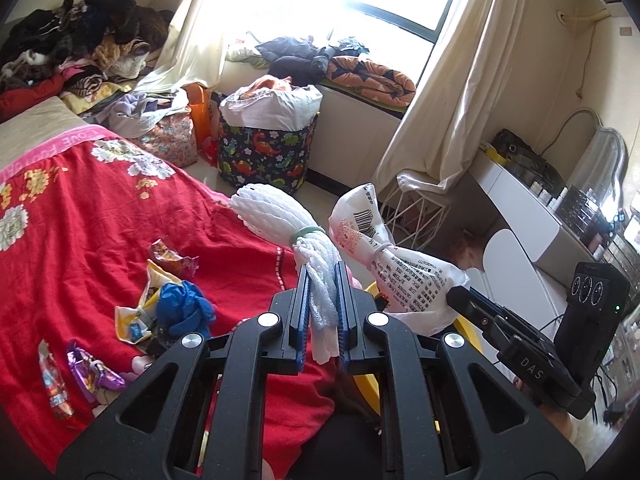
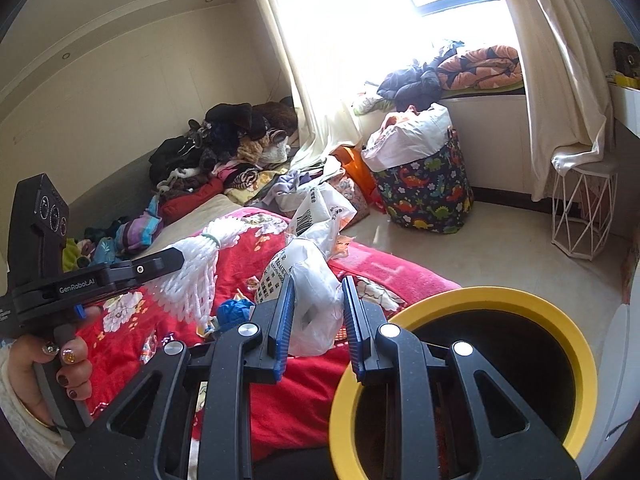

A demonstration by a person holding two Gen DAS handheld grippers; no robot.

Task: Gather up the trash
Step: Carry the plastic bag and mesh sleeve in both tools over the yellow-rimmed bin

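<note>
Both hand-held grippers tilted down: left (image 1: 322, 276) clamping foam net (image 1: 276, 210), right (image 2: 318, 292) clamping bag (image 2: 308, 276)

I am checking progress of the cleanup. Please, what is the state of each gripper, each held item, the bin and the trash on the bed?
left gripper: shut on foam net
right gripper: shut on white plastic bag
yellow-rimmed bin: open, upright
wrappers: lying on red blanket

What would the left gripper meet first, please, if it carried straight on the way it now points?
Probably the dinosaur-print basket on the floor past the bed's edge. The left gripper is shut on white foam netting, which would arrive first; depth is uncertain.
</note>
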